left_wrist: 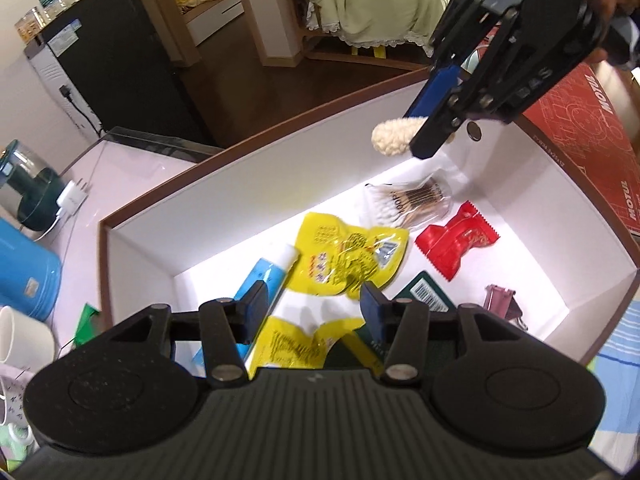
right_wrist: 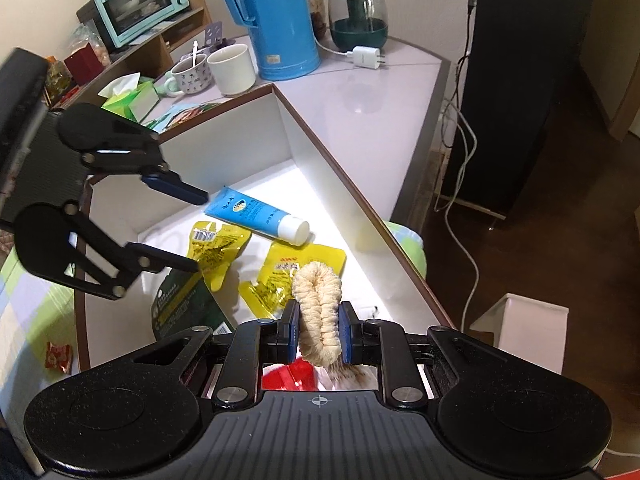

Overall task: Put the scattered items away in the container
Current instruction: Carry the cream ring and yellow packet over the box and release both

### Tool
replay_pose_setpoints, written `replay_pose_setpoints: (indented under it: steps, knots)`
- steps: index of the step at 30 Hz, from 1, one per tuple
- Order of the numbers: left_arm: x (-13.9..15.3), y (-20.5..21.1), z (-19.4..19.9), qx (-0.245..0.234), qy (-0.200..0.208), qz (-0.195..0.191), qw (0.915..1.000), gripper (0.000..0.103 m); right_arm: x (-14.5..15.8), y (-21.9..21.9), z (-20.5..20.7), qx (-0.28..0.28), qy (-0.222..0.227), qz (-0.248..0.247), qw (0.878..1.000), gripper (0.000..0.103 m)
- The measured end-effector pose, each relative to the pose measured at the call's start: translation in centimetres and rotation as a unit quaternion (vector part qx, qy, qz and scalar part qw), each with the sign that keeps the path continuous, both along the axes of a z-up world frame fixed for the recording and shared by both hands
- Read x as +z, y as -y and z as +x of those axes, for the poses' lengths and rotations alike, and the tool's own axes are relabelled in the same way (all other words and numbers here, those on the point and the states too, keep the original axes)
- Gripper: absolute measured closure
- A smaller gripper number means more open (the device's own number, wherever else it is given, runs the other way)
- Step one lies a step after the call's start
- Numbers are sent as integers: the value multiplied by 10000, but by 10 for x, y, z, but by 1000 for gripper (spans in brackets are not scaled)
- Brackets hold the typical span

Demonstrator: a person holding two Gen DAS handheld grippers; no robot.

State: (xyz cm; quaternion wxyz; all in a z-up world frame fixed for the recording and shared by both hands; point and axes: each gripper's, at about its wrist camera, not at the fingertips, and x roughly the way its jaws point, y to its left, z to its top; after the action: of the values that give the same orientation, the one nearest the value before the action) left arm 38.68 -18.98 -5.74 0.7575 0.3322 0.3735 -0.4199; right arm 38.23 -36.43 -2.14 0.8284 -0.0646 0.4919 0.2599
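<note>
A white box with a brown rim [left_wrist: 240,184] [right_wrist: 320,148] holds a blue tube [left_wrist: 260,276] [right_wrist: 256,216], yellow packets [left_wrist: 352,256] [right_wrist: 216,244], a red packet [left_wrist: 456,240], a bag of cotton swabs [left_wrist: 408,200], a dark green pack [left_wrist: 424,292] and a pink binder clip [left_wrist: 504,304]. My right gripper [right_wrist: 319,330] [left_wrist: 420,120] is shut on a cream fluffy scrunchie [right_wrist: 318,312] [left_wrist: 390,136], held above the box's far side. My left gripper [left_wrist: 316,310] [right_wrist: 198,232] hangs open over the box's near end, nothing between its fingers.
On the counter stand a blue thermos jug [right_wrist: 272,16], two mugs [right_wrist: 232,68], a green tissue pack [right_wrist: 128,96], a dark green appliance [right_wrist: 358,12] with a white plug, and a toaster oven [right_wrist: 140,0]. A red carton [left_wrist: 588,128] lies beside the box. A small red packet [right_wrist: 58,356] lies outside it.
</note>
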Motion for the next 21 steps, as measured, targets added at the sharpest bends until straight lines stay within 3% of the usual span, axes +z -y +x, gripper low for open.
replay_pose_setpoints:
  steps: [14, 15, 16, 17, 21]
  knots:
    - [17, -29, 3, 185, 154, -51, 9997, 56, -29, -13, 28, -966, -190, 124, 9951, 83]
    - [17, -29, 4, 195, 159, -59, 9997, 56, -31, -13, 28, -1023, -203, 134, 9945, 80]
    - [18, -30, 4, 204, 167, -65, 9996, 55, -32, -13, 27, -1080, -215, 144, 9938, 62]
    - [18, -31, 4, 212, 177, -66, 9996, 55, -33, -12, 27, -1137, -228, 154, 9931, 49]
    - [20, -33, 3, 244, 192, -77, 9995, 54, -39, -11, 26, -1366, -278, 194, 9901, 46]
